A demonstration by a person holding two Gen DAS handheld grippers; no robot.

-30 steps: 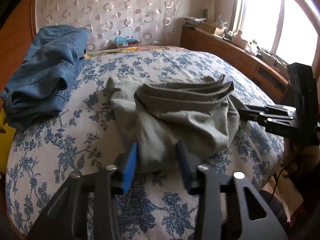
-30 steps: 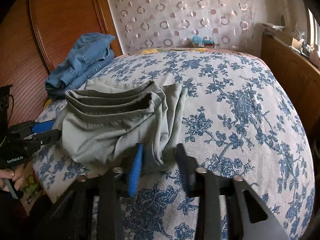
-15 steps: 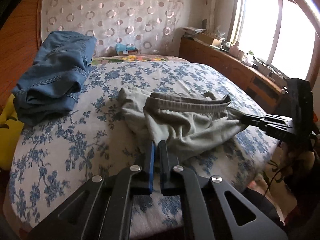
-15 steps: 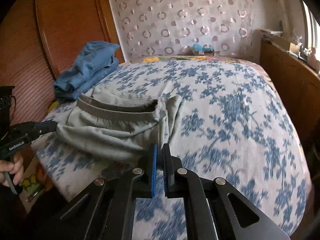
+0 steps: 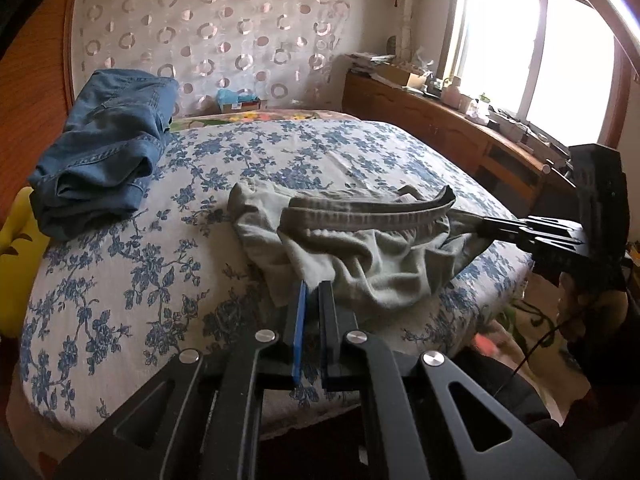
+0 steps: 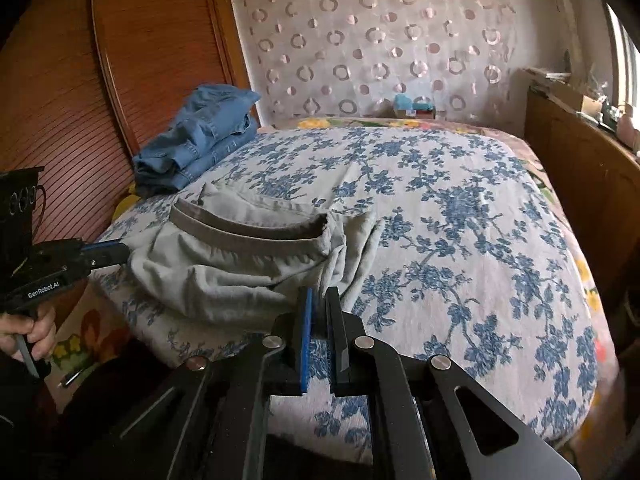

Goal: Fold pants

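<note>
Both jaws clamped on the pants, drawing them toward the near edge of the bed.

My left gripper (image 5: 312, 286) grips the pale grey-green pants (image 5: 360, 248) at their near hem, and my right gripper (image 6: 319, 294) pinches the fabric at its own tip, so the cloth spreads between two anchors for a clean fold. The pants lie bunched at the bed's (image 6: 460, 220) near edge, waistband up at 12 o'clock from my left jaws. How deep each bite goes I can't quite tell. Folded jeans (image 5: 104, 152) sit clear at 10 o'clock.
</note>
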